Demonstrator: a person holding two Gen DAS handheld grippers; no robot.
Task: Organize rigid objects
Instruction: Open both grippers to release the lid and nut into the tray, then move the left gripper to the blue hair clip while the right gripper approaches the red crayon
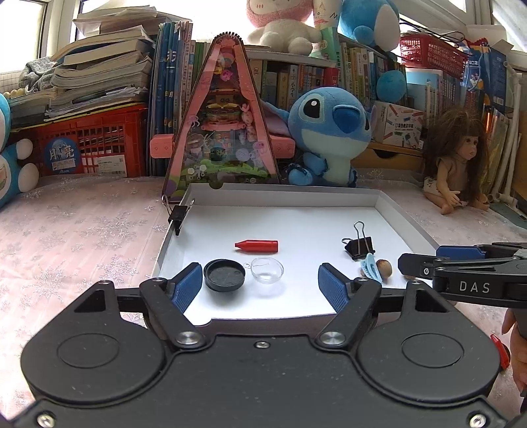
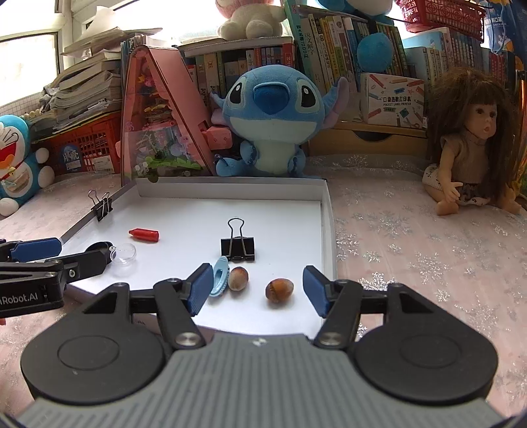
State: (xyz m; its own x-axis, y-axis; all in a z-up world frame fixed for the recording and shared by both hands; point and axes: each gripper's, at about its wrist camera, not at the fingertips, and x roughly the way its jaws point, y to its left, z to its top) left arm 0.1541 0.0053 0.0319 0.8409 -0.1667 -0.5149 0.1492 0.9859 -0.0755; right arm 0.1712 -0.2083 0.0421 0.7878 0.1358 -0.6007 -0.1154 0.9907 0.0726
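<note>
We are holding the left gripper [image 1: 260, 283] and right gripper [image 2: 258, 287] over the white tray [image 2: 324, 210], jaws standing wide and gripping nothing; 2 nuts [image 2: 279, 289] are lying below.

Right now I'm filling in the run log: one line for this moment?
left gripper: open, empty | right gripper: open, empty | white tray: hazelnuts, clips, red cap inside

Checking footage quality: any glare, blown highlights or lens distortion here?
Left wrist view: window blown out, books backlit, tray edges bowed by fisheye. Right wrist view: window also overexposed, corners vignetted dark, hazelnuts sharp with soft shadows.
</note>
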